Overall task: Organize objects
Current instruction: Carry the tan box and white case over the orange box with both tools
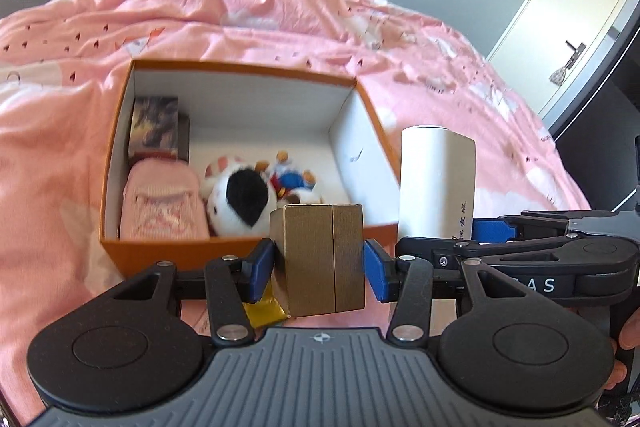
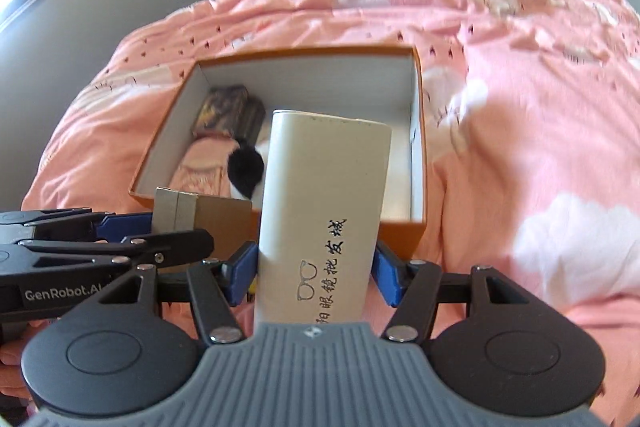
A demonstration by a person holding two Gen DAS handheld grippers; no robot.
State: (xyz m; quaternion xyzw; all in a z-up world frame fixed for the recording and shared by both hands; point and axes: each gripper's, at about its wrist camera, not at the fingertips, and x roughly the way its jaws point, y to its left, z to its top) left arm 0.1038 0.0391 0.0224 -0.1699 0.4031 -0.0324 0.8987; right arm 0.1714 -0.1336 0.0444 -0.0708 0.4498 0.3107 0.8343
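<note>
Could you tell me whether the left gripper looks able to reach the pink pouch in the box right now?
Probably not: the left gripper is shut on a gold box, though the pink pouch lies uncovered in the orange box.

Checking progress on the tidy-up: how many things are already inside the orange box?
4 visible: a dark printed box in the back left corner, a pink pouch in front of it, a black-and-white plush mid-front, and a small blue-and-red doll behind it. More may be hidden.

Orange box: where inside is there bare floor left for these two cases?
In the orange box, the white floor at the right along the right wall is free. The left is crowded: dark boxes, pink pouch, plush toys. The gold box and white case are both gripped.
</note>
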